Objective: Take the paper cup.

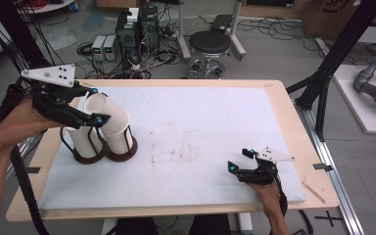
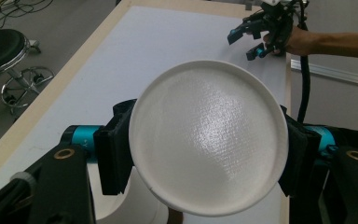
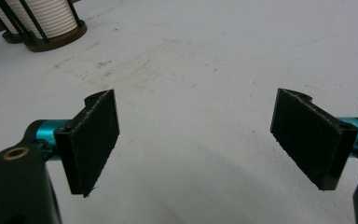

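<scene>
A tilted stack of white plates (image 1: 111,117) leans out of the right one of two brown-based wire racks (image 1: 125,155). My left gripper (image 1: 96,105) is shut on the top of this stack, one jaw at each side. In the left gripper view, the round face of the plate stack (image 2: 208,137) sits between the two black pads (image 2: 114,156). The other rack (image 1: 84,147) holds an upright white stack. My right gripper (image 1: 239,159) rests low over the white board near the front right, open with nothing between its jaws (image 3: 196,140). It also appears far off as the right gripper (image 2: 248,38).
A white board (image 1: 200,122) covers a wooden table (image 1: 284,98). The racks (image 3: 51,39) stand at its left. Beyond the far edge are a black stool (image 1: 209,44), computer boxes (image 1: 137,29) and cables on the floor. Black frame legs (image 1: 333,58) stand at the right.
</scene>
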`<move>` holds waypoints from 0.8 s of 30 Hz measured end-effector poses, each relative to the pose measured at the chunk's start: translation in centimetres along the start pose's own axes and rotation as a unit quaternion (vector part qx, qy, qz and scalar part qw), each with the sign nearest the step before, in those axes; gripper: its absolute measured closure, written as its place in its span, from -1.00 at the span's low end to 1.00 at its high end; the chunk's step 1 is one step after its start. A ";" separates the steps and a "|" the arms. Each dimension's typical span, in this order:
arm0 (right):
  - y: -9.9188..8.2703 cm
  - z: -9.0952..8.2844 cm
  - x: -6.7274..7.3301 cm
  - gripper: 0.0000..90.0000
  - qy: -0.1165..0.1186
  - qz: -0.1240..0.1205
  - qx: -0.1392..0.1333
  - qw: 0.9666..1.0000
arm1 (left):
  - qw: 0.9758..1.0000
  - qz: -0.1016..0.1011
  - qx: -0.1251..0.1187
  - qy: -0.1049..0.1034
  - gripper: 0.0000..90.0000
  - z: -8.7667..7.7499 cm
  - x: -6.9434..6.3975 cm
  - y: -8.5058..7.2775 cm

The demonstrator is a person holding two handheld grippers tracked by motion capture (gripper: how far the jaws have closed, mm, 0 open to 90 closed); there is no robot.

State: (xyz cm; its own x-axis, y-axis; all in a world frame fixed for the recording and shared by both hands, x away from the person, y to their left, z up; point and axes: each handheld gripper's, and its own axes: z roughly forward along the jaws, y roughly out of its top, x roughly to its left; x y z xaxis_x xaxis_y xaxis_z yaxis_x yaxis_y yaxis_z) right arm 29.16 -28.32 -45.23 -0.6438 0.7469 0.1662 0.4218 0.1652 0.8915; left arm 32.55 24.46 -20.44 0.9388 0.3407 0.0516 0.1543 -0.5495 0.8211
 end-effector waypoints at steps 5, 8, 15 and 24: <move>0.0 0.0 0.0 -0.65 0.000 0.002 -0.001 1.000 | 1.000 -0.003 -0.009 -0.003 -0.27 0.3 -0.6 -0.6; 0.0 0.0 0.0 -0.65 0.002 0.003 -0.001 1.000 | 1.000 -0.006 -0.011 -0.007 -0.27 0.7 -1.1 -1.3; 0.0 -0.1 -0.1 -0.65 0.006 0.007 -0.001 1.000 | 1.000 -0.008 -0.028 -0.010 -0.27 1.3 -2.2 -2.6; 0.0 -0.1 -0.1 -0.65 0.010 0.005 -0.003 1.000 | 0.999 -0.014 -0.048 -0.016 -0.27 2.6 -3.4 -4.3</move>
State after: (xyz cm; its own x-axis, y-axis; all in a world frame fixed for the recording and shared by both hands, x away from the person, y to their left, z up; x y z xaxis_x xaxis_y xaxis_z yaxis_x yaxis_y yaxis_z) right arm 29.16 -28.48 -45.24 -0.6524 0.7353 0.1835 0.4247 0.1542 0.8921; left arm 29.48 23.67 -25.58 0.9441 0.3295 0.0121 0.1508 -0.4642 0.8728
